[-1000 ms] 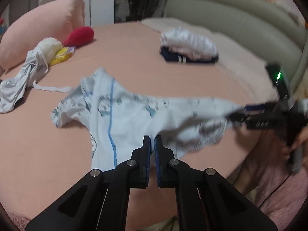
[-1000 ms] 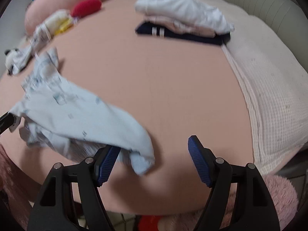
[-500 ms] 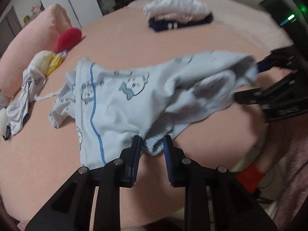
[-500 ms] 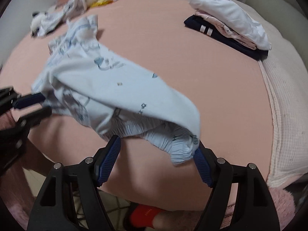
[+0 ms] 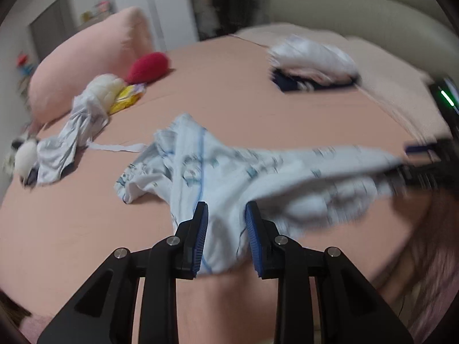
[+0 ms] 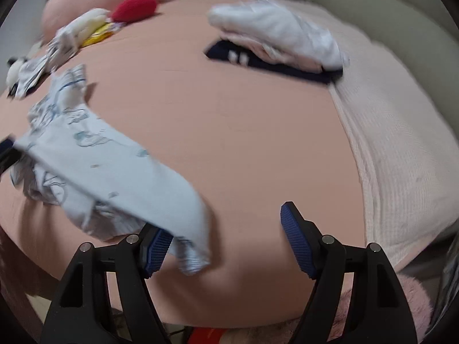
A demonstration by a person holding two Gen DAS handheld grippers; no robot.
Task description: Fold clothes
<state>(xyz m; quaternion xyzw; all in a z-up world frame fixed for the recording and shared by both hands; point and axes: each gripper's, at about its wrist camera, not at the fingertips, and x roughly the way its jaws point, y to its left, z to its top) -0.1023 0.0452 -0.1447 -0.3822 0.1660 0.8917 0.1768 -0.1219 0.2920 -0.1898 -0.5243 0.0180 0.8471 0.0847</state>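
A pale blue printed garment [image 5: 229,177] lies partly on the pink bed [image 5: 229,94] and partly lifted, blurred by motion. My left gripper [image 5: 225,209] has its jaws opening; the garment's near edge hangs loosely between the blue pads. The far end of the cloth stretches right toward my right gripper [image 5: 424,154]. In the right wrist view, the right gripper [image 6: 223,218] stands wide open, and the garment [image 6: 114,172] drapes over its left finger, hiding that fingertip. Nothing is pinched between its pads. A bit of the left gripper [image 6: 5,149] shows at the left edge.
A stack of folded clothes [image 6: 275,43], white on pink on navy, sits at the far side of the bed. A crumpled grey-white garment [image 5: 74,140], a red plush [image 5: 147,67], a yellow packet [image 5: 127,100] and a pink pillow [image 5: 86,57] lie far left. A white blanket [image 6: 401,143] covers the right side.
The left jaws were shut on the garment's edge and now stand apart with the cloth loose between them. The garment rose and swung meanwhile. The right jaws stayed wide.
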